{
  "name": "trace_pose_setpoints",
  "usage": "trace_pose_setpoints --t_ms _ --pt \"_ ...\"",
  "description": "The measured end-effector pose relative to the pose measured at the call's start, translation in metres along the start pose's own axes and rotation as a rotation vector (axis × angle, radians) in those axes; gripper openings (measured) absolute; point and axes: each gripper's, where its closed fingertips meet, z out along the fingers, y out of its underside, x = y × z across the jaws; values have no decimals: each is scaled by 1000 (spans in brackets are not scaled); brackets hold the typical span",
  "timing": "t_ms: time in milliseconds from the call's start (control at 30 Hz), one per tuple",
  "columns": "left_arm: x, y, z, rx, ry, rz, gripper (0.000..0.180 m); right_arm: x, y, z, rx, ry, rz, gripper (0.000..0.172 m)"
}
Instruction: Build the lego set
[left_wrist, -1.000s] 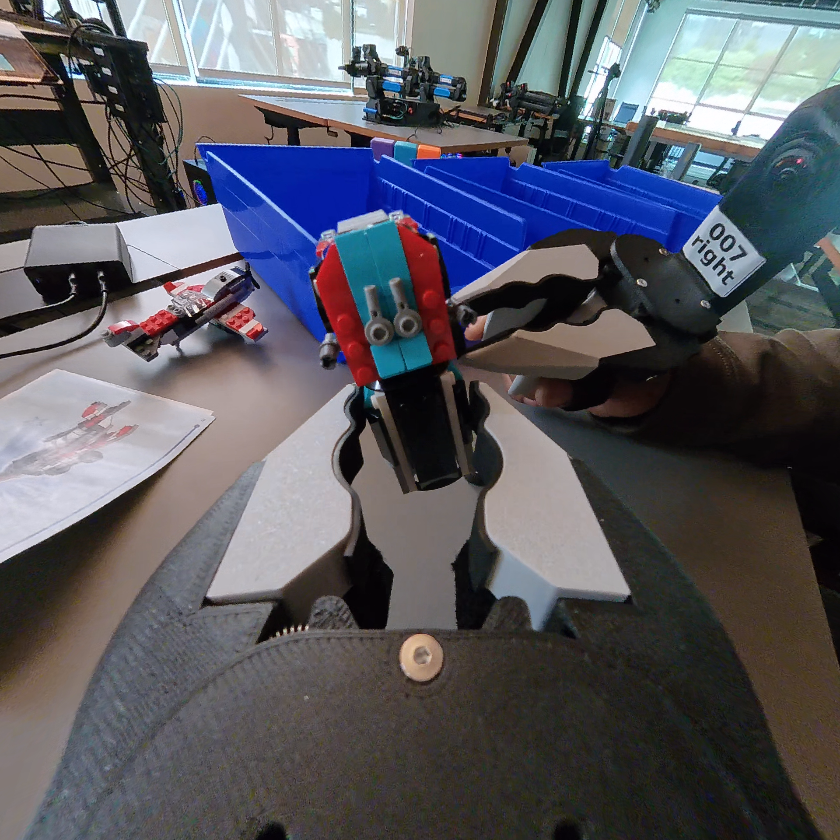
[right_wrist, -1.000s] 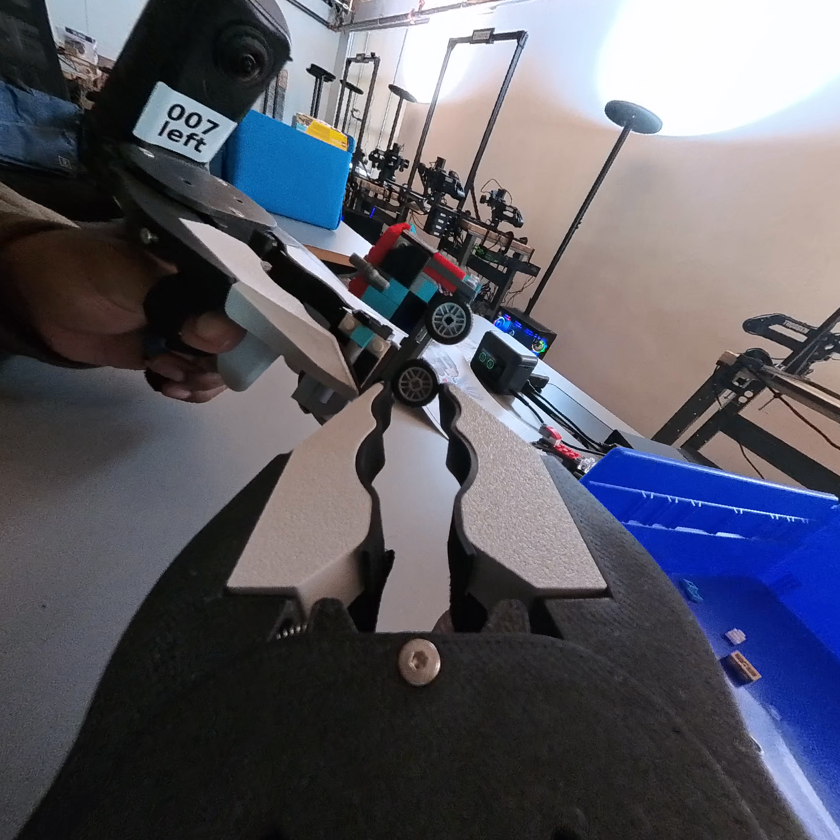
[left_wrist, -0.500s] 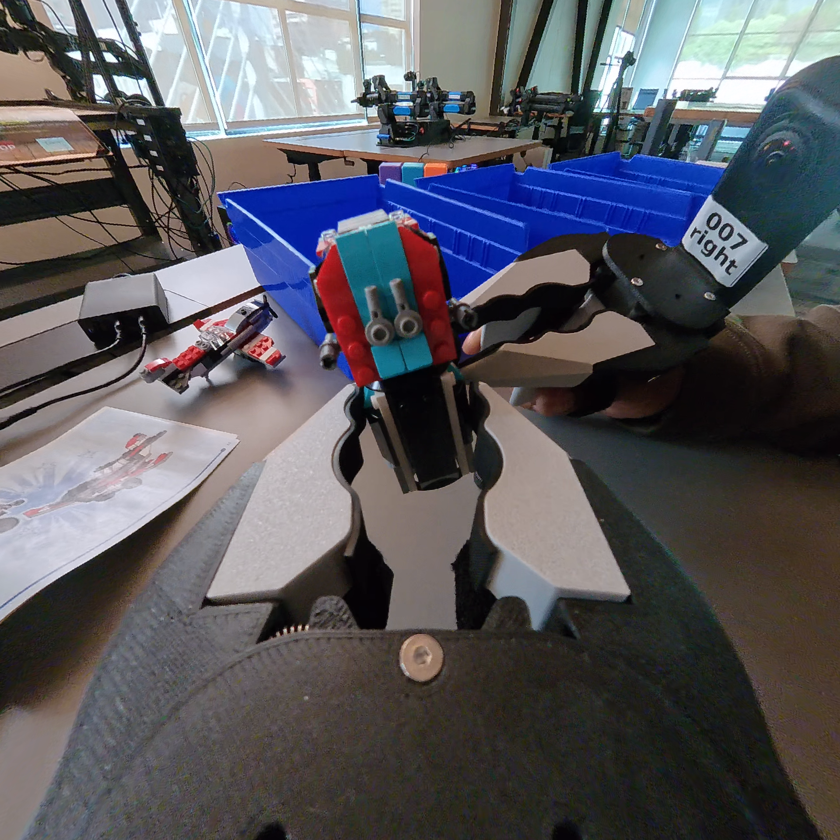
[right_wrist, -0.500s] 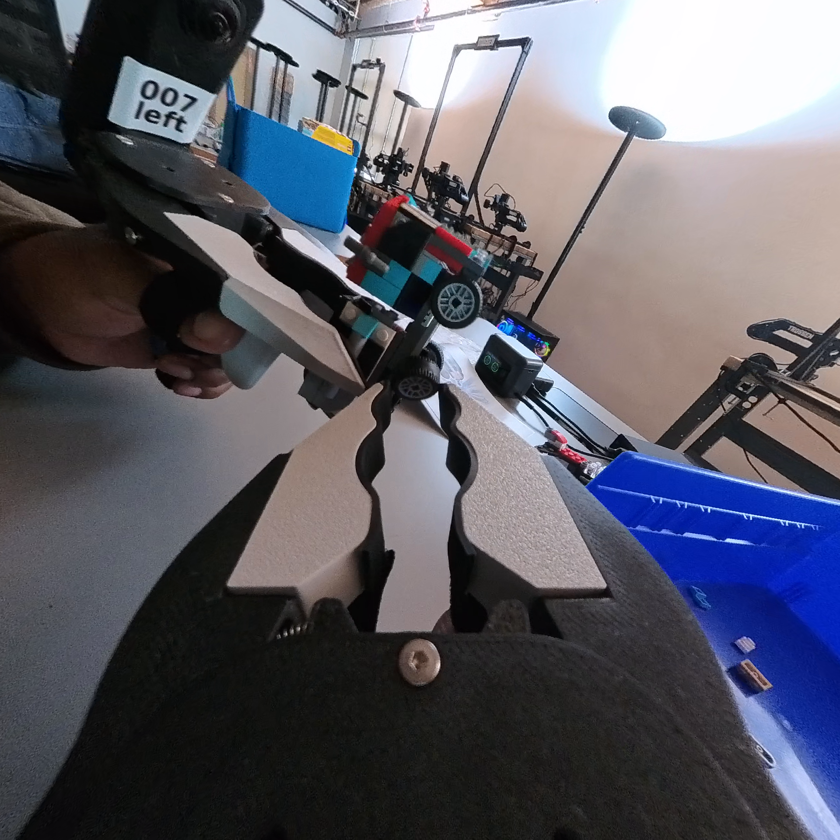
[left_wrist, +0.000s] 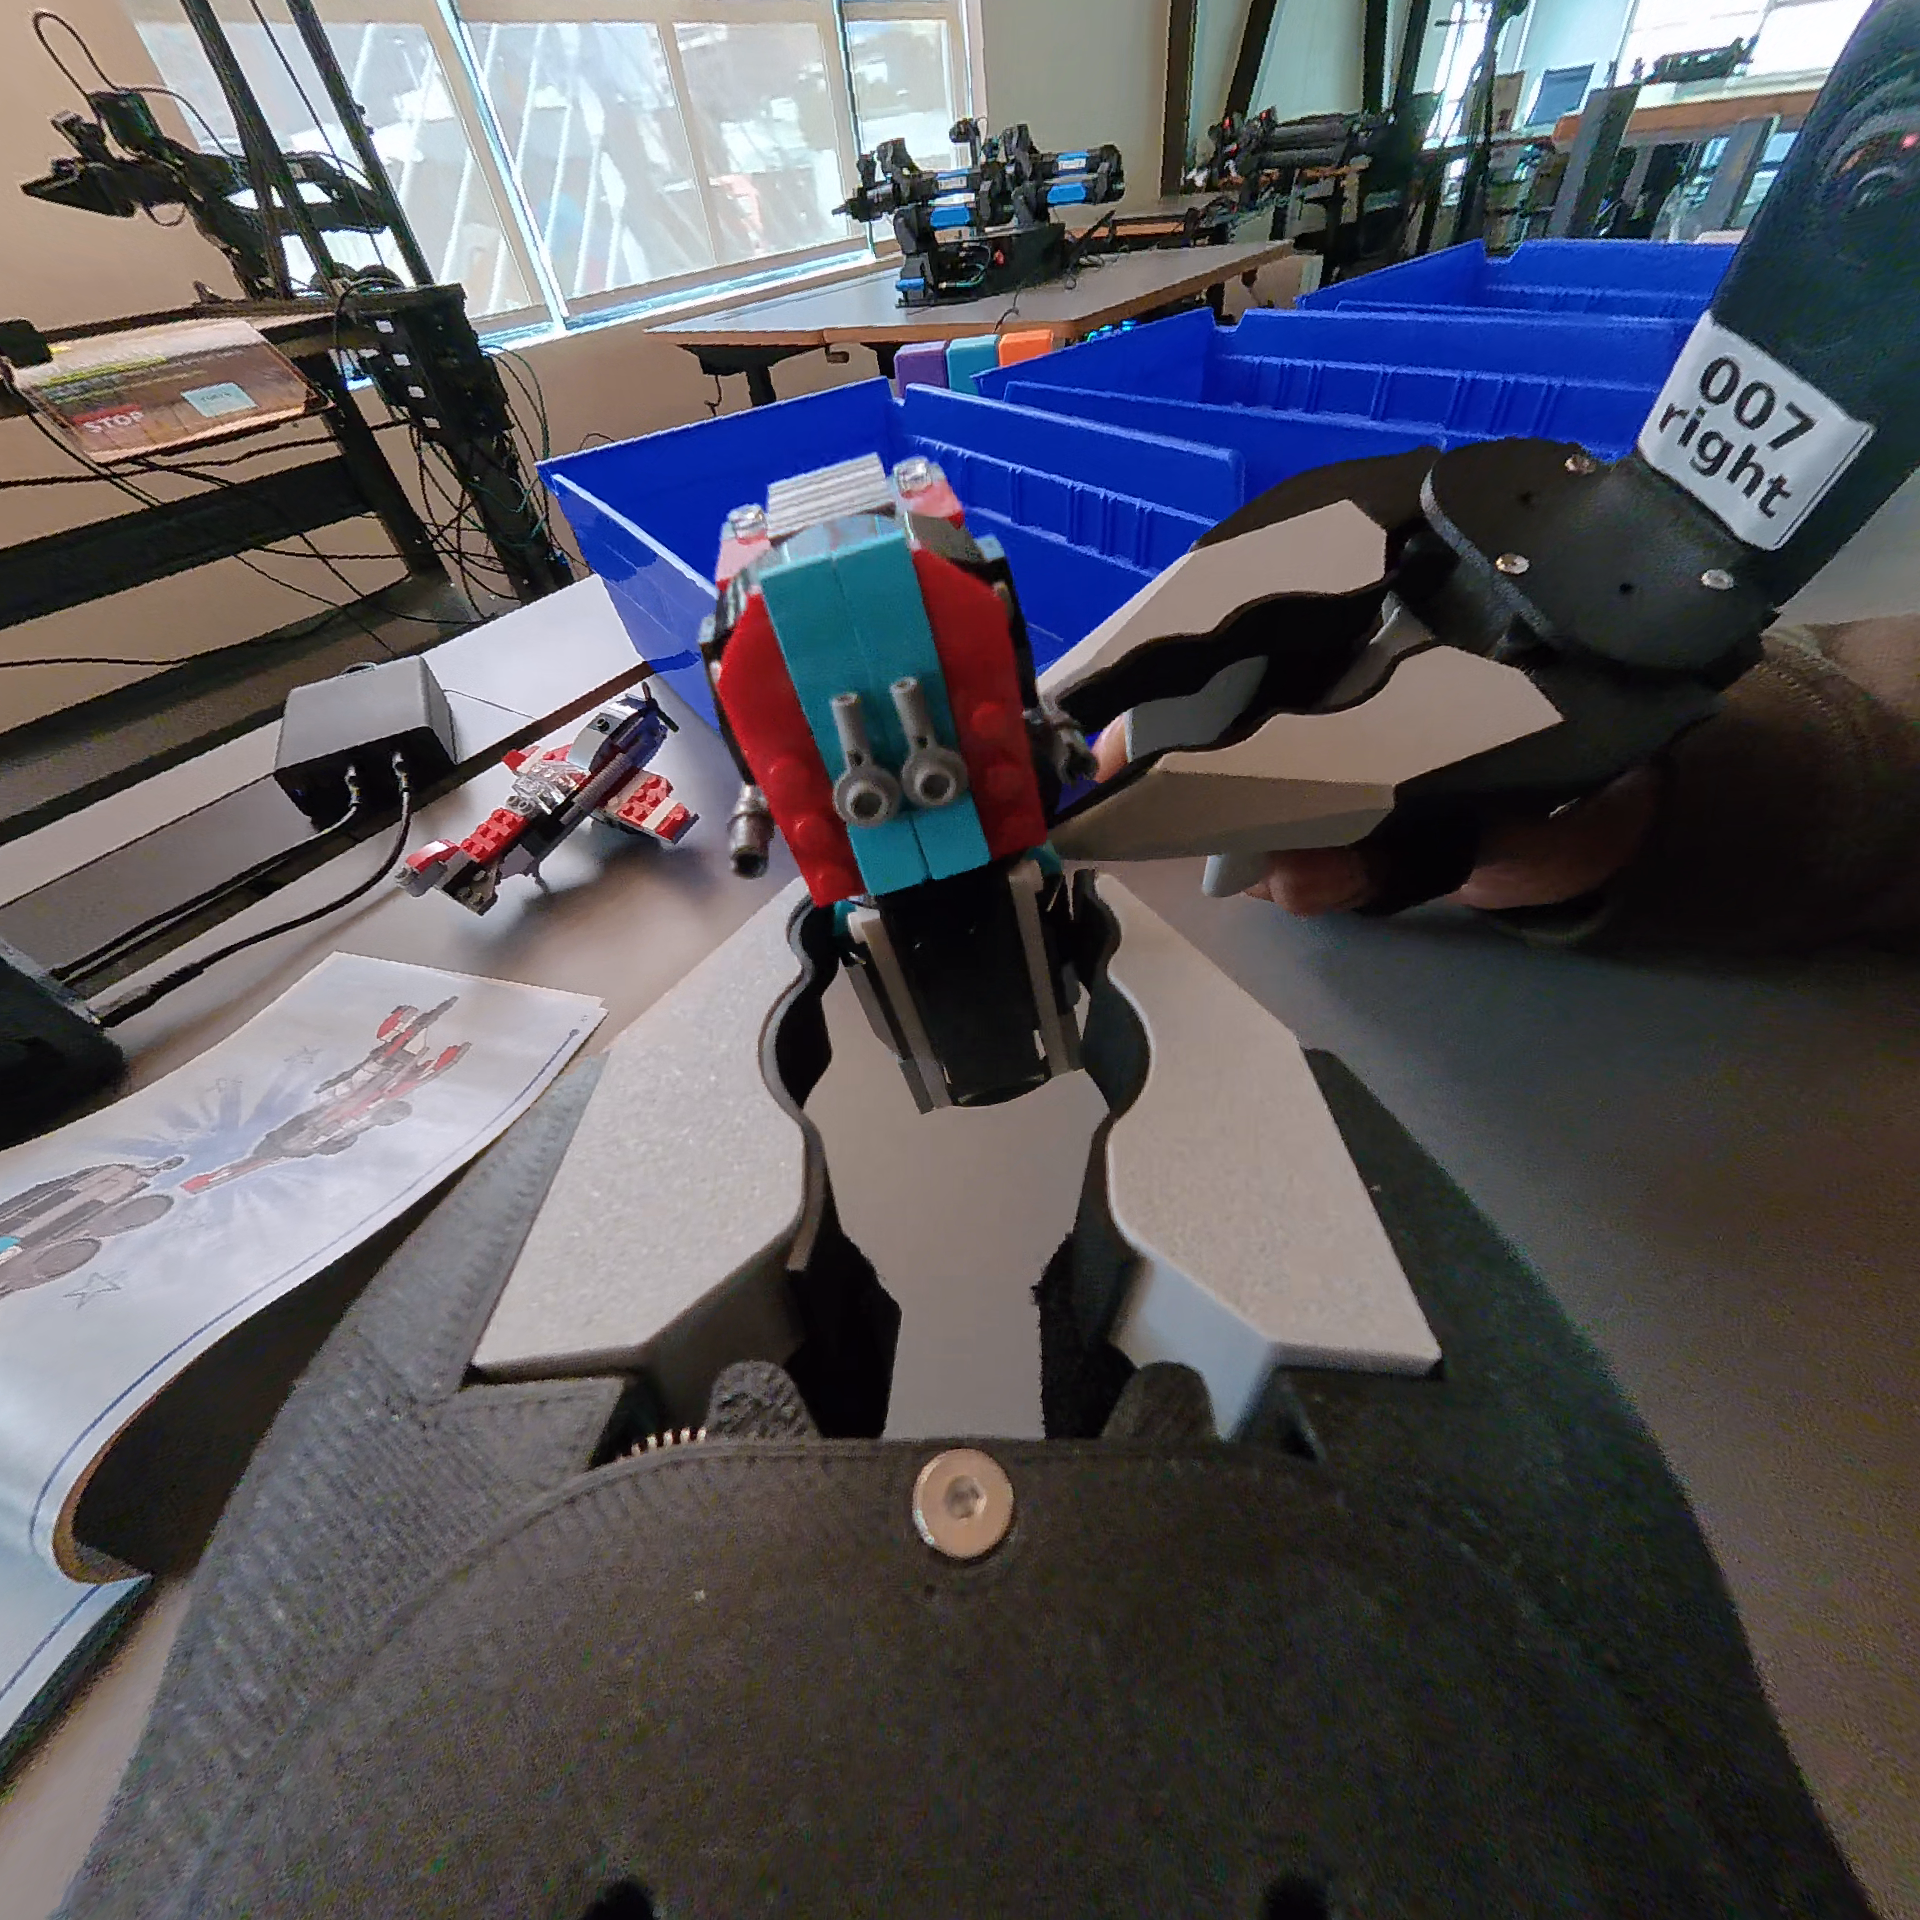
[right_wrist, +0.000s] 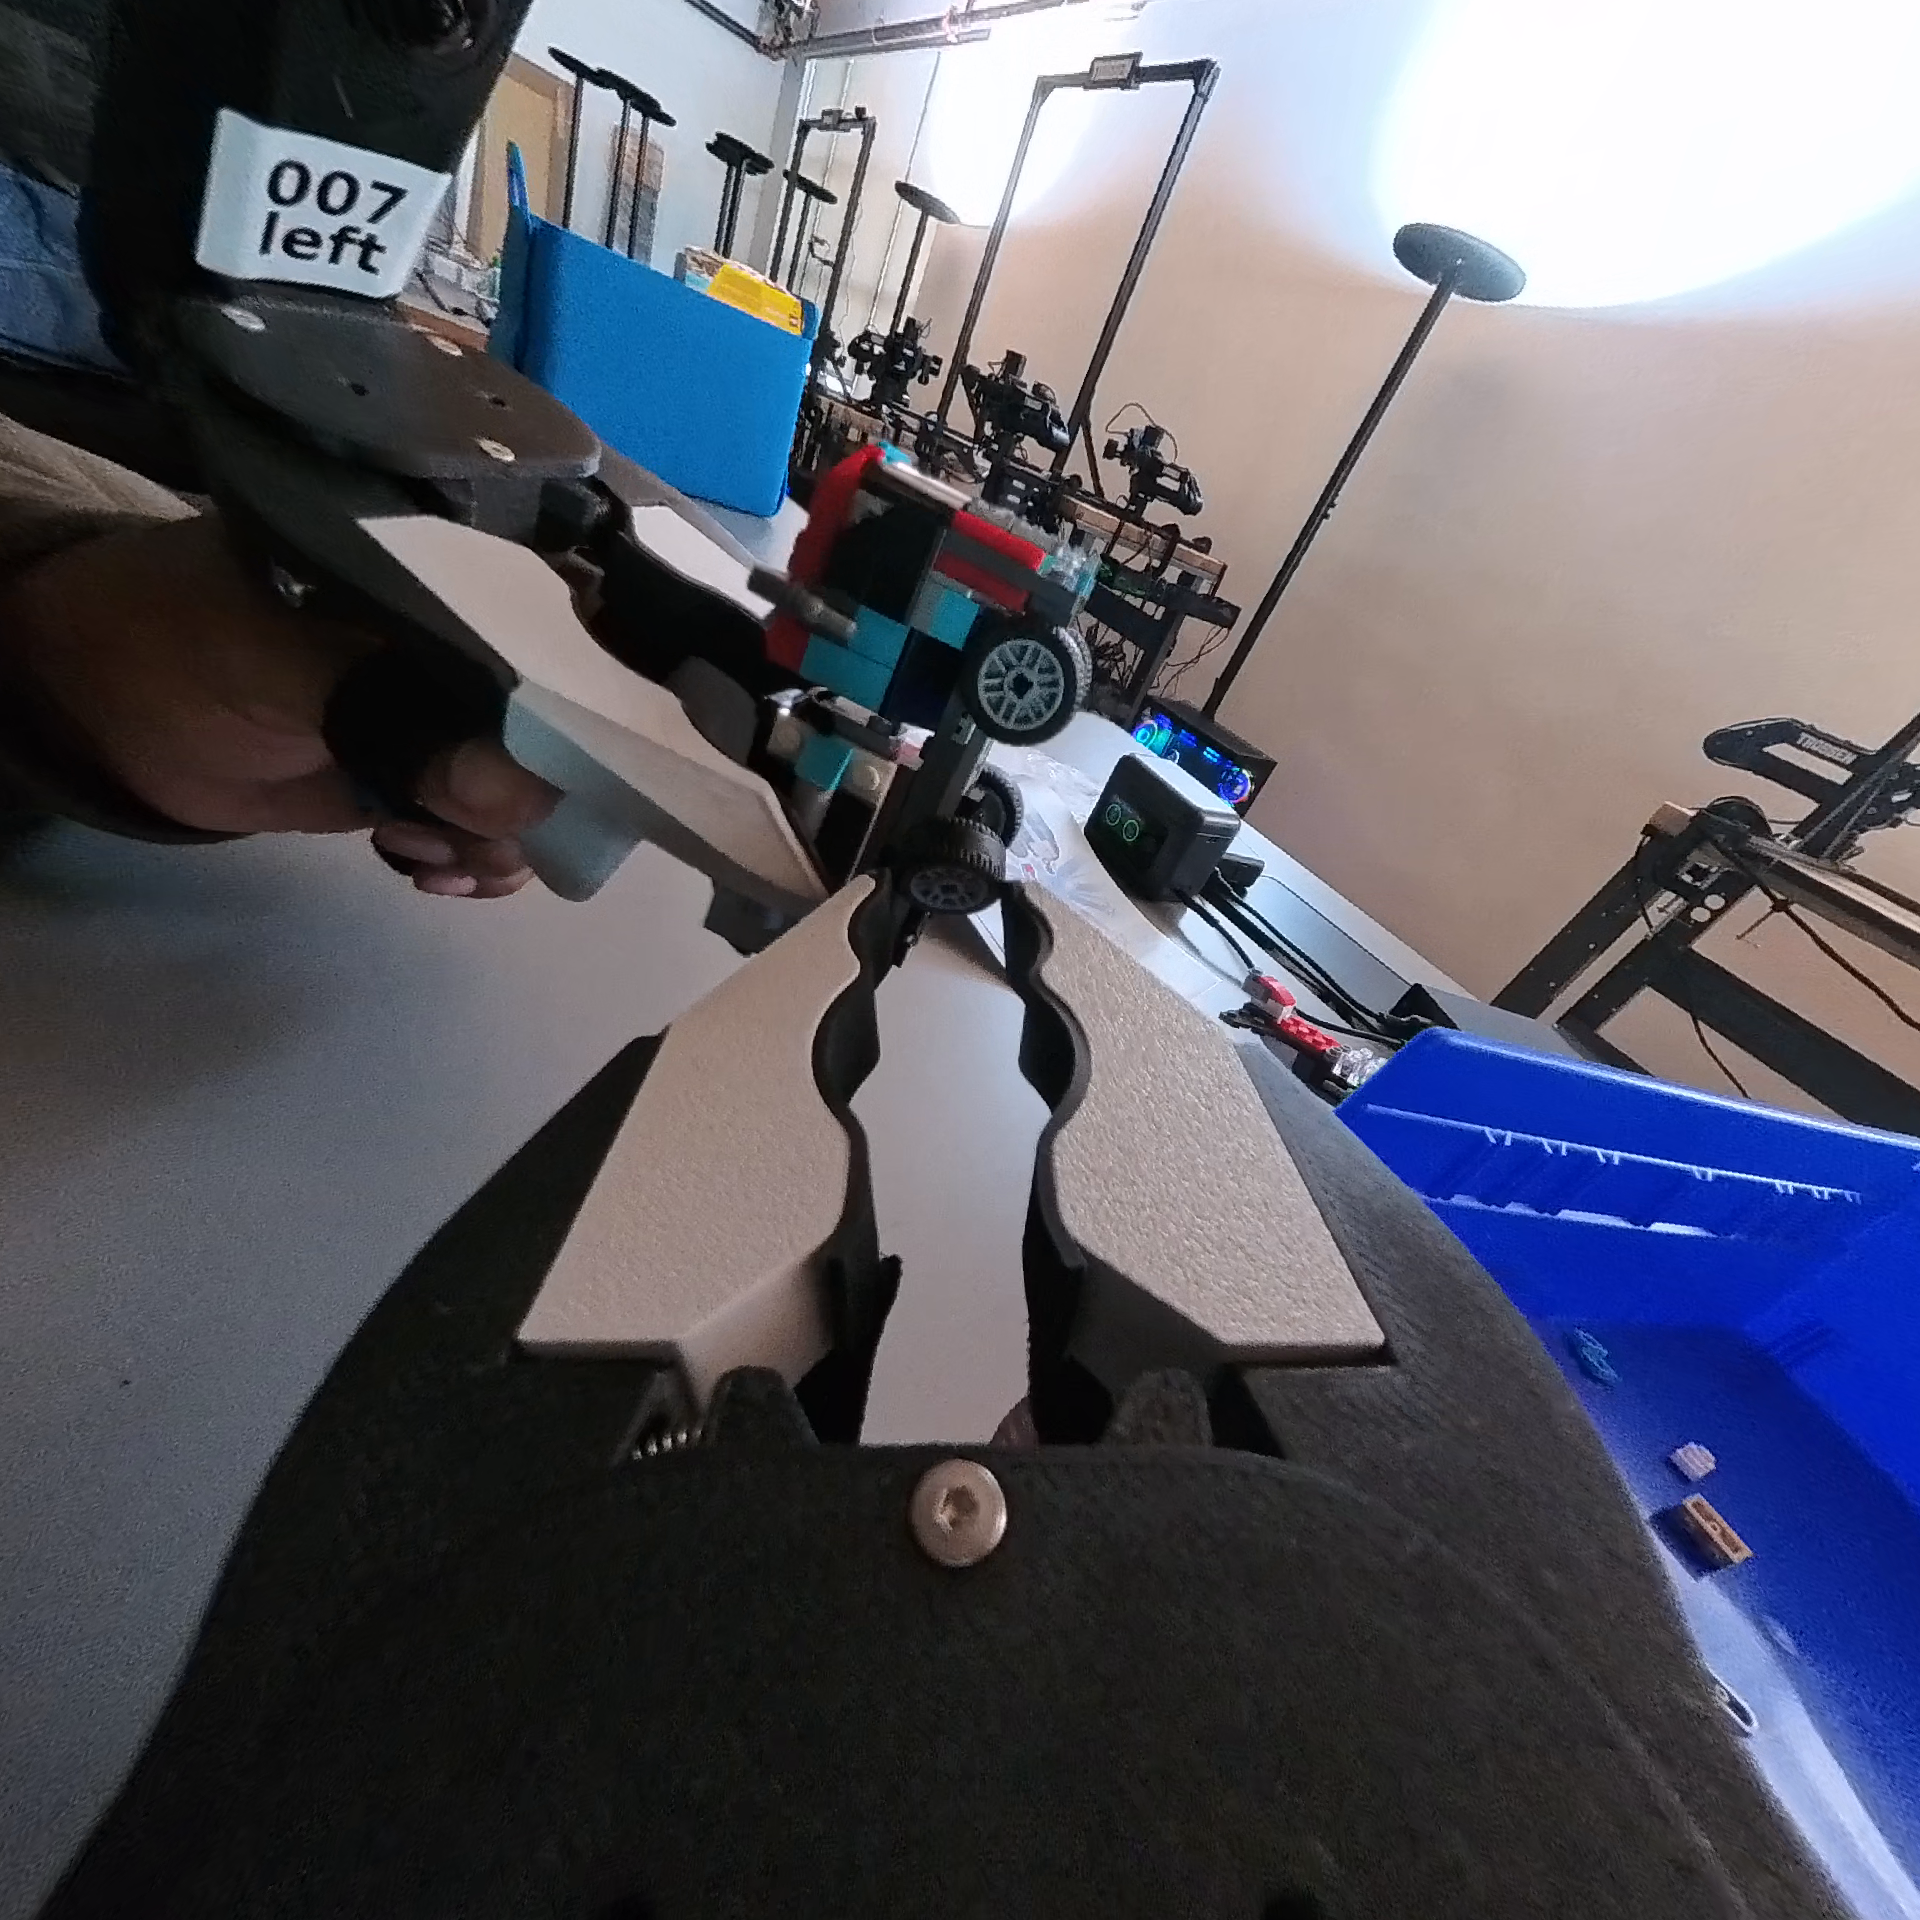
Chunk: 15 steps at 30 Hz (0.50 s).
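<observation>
- Left wrist view: left gripper (left_wrist: 956, 935) clamped on the narrow black end of a brick vehicle (left_wrist: 883, 707), one pad pressed on each side of it.
- Vehicle in mid-frame, held clear of the grey table (left_wrist: 1558, 1143), in front of the blue bin (left_wrist: 665, 540).
- Right gripper (right_wrist: 940, 894) narrowed onto a small wheel (right_wrist: 951, 873) at the vehicle's lower end. Tips set on either side of the tyre and seemingly touching it; bite very shallow, at the extreme tips only.
- Handling judgement: heavy red and teal bulk overhangs the left grip, so a firm, steady squeeze there matters. Any force on the wheel best kept in line with its axle, to avoid twisting the model in the pads or popping bricks loose.
- Long axis along the left gripper's fingers: black end at lower centre, red and teal end toward the top of frame, tilted up.
- Studded top side toward the left camera; in the right wrist view, wheeled underside toward frame right, larger wheel (right_wrist: 1029, 675) above the small one.
- Brick plane (left_wrist: 561, 810) and instruction sheet (left_wrist: 260, 1122) at left of frame, on the table, well apart from both grippers.
</observation>
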Motion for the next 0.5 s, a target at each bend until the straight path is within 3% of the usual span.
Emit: trace_pose_setpoints --t_ms 500 --pt "-7 11 4 -58 -76 140 46 -1 10 3 -96 -21 135 21"
